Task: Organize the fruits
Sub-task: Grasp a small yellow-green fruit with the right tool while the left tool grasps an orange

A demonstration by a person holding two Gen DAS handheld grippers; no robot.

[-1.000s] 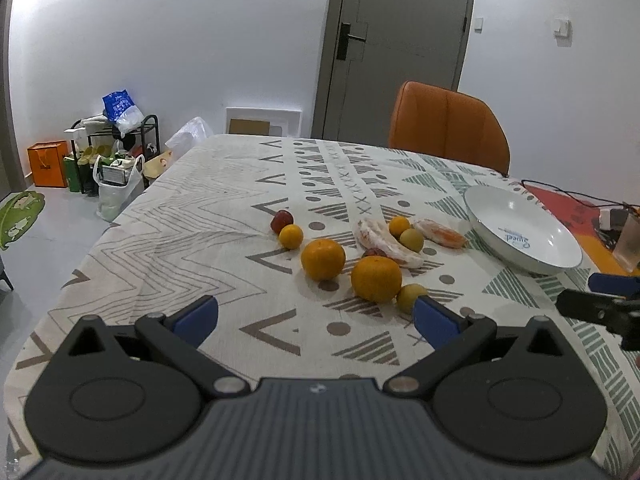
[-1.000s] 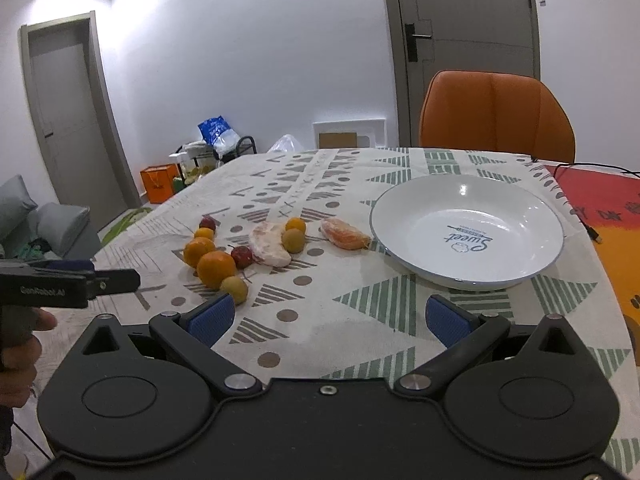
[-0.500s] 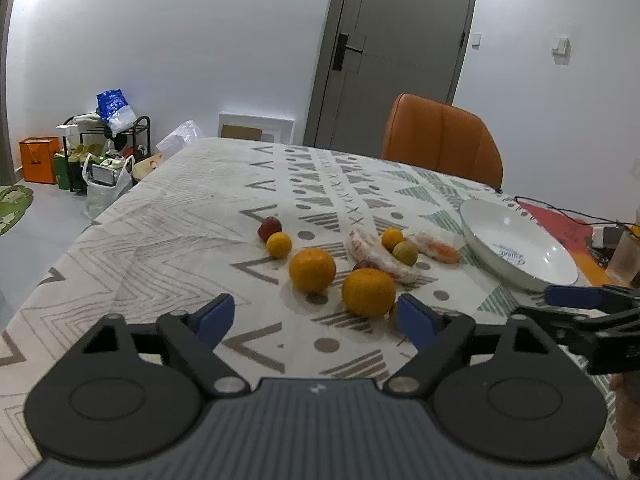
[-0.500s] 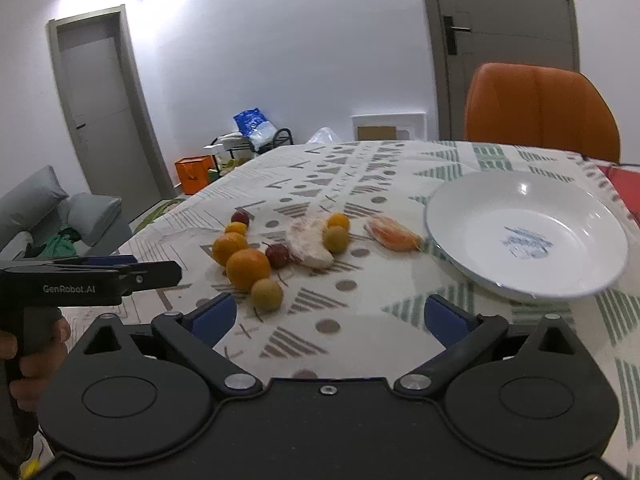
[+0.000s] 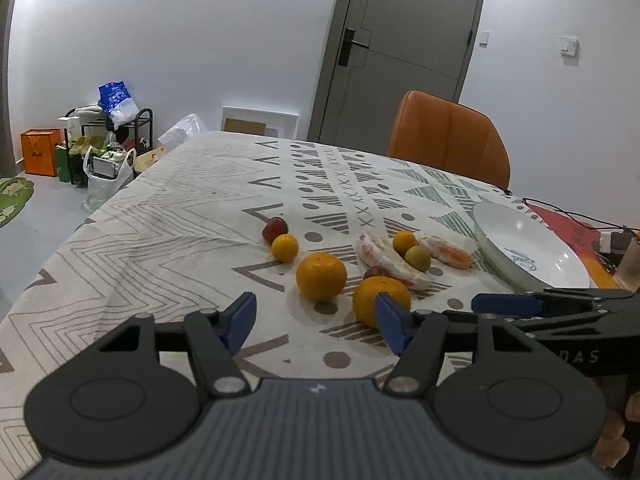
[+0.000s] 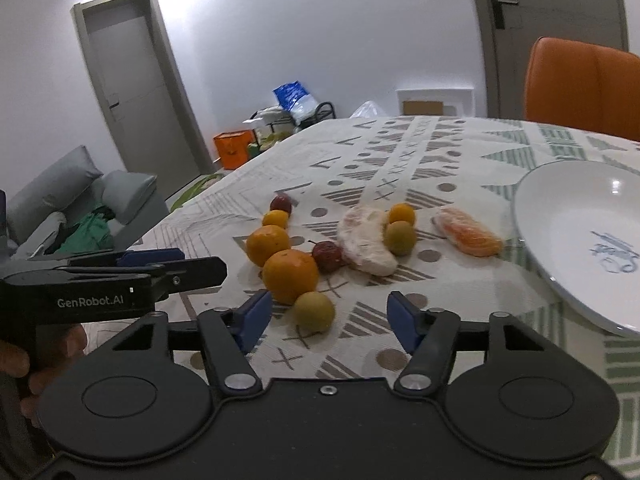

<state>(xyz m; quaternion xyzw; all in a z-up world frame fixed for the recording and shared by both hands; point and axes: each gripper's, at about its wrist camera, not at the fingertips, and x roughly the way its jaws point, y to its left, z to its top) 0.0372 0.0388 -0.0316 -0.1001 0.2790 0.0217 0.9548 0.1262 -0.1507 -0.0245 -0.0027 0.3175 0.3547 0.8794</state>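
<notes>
Fruit lies in a cluster on the patterned tablecloth [image 5: 172, 216]: two large oranges [image 5: 321, 276] [image 6: 291, 276], small yellow-orange fruits [image 5: 285, 247], a red fruit [image 5: 275, 229], a green-yellow fruit [image 6: 314, 311], a peeled white piece [image 6: 366, 246] and an orange segment [image 6: 468, 232]. A white plate [image 6: 576, 236] sits to their right. My left gripper [image 5: 316, 322] is open, just short of the oranges. My right gripper [image 6: 330, 322] is open, with the green-yellow fruit between its fingertips but not gripped.
An orange chair [image 5: 448, 140] stands at the table's far side. A cable and small items [image 5: 612, 236] lie beyond the plate. A shoe rack with bags [image 5: 100, 140] stands on the floor to the left, a grey sofa [image 6: 72, 208] further left.
Both grippers have moved forward and closer to the fruit cluster. The right gripper has swung left, away from the plate, to the green-yellow fruit.
</notes>
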